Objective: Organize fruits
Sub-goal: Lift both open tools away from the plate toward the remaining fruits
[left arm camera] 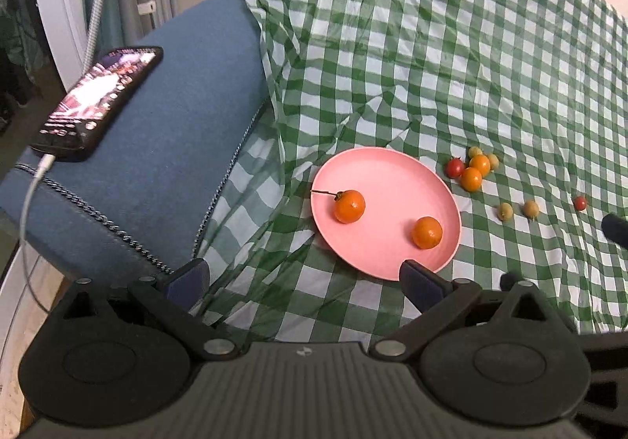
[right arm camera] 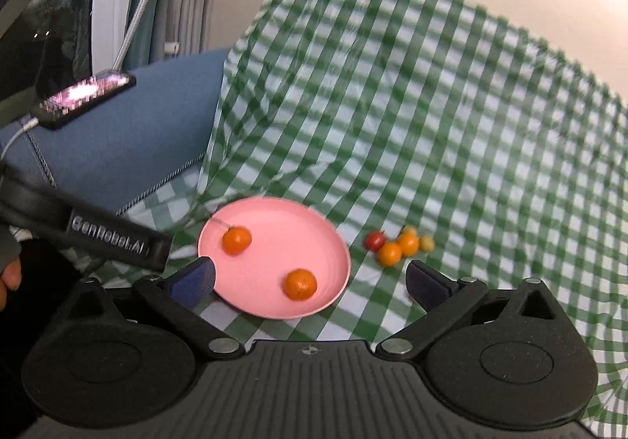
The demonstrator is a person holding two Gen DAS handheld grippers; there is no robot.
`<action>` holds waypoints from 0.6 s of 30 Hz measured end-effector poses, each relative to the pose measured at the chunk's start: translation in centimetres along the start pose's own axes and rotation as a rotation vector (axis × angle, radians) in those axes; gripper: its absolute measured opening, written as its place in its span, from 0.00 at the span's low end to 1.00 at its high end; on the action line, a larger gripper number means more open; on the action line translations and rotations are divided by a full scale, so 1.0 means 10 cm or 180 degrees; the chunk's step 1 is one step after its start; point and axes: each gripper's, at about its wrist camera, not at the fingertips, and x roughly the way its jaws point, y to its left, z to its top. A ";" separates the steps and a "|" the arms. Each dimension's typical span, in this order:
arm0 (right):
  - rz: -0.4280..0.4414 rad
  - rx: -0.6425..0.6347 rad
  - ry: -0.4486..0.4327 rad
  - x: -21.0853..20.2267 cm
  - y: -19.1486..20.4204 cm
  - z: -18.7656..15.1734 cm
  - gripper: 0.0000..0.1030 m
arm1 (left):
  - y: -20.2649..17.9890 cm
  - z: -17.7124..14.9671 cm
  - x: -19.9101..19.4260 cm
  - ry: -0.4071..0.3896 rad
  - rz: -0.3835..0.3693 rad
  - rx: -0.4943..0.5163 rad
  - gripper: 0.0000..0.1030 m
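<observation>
A pink plate (left arm camera: 392, 180) lies on the green checked cloth (left arm camera: 451, 46) and holds two orange fruits, one with a stem (left arm camera: 349, 206) and one nearer (left arm camera: 427, 232). Right of the plate sits a cluster of a red tomato (left arm camera: 455, 167), two orange fruits (left arm camera: 471, 178) and small yellow ones; more small fruits (left arm camera: 505, 211) and a red one (left arm camera: 580, 203) lie farther right. My left gripper (left arm camera: 306, 276) is open and empty, near the plate's front edge. My right gripper (right arm camera: 312, 276) is open and empty, over the plate (right arm camera: 271, 219) with its fruit (right arm camera: 300, 284); the cluster (right arm camera: 389, 253) lies ahead right.
A blue cushion (left arm camera: 168, 148) carries a lit phone (left arm camera: 100, 101) on a white cable, left of the cloth. The left gripper's body (right arm camera: 90, 235) crosses the right wrist view at left. A dark tip of the right gripper (left arm camera: 616, 229) shows at the left view's right edge.
</observation>
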 end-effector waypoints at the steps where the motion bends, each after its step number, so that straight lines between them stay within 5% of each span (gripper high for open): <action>1: -0.0015 0.0016 -0.0039 -0.05 -0.01 0.00 0.99 | 0.00 -0.01 -0.05 -0.0029 0.0001 0.0004 1.00; 18: -0.0169 0.0214 -0.0375 -0.54 -0.08 -0.08 0.99 | -0.11 -0.13 -0.53 -0.0350 0.0082 0.0146 1.00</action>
